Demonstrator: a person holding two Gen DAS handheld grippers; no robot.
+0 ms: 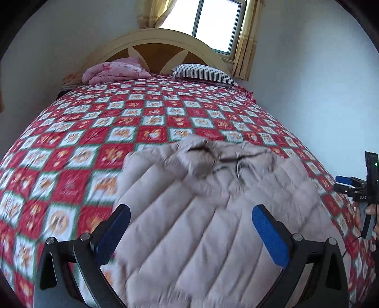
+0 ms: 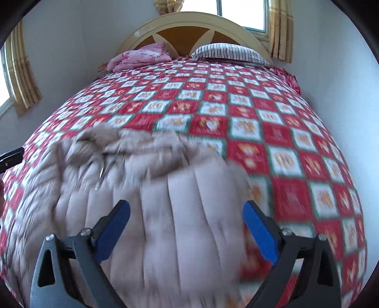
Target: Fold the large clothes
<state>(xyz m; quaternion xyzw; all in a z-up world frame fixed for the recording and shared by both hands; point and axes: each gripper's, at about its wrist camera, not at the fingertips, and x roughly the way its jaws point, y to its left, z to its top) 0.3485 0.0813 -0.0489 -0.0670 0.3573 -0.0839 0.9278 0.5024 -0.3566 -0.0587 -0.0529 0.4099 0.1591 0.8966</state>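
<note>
Soft daylight came from an overexposed window behind the headboard, shadows were faint, motion blur smeared the jacket and near bedspread (both views), fisheye bending, dark corners.

Padded jackets: one beige quilted jacket is counted.
Grippers: two are counted, the left gripper and the right gripper, each with two blue-padded fingers.
Beds: one, covered by one red checked bedspread.
Headboards: one.
Pillows: one striped pillow.
Folded blankets: one pink blanket.
Windows: two are counted, one behind the headboard, another at the left.
</note>
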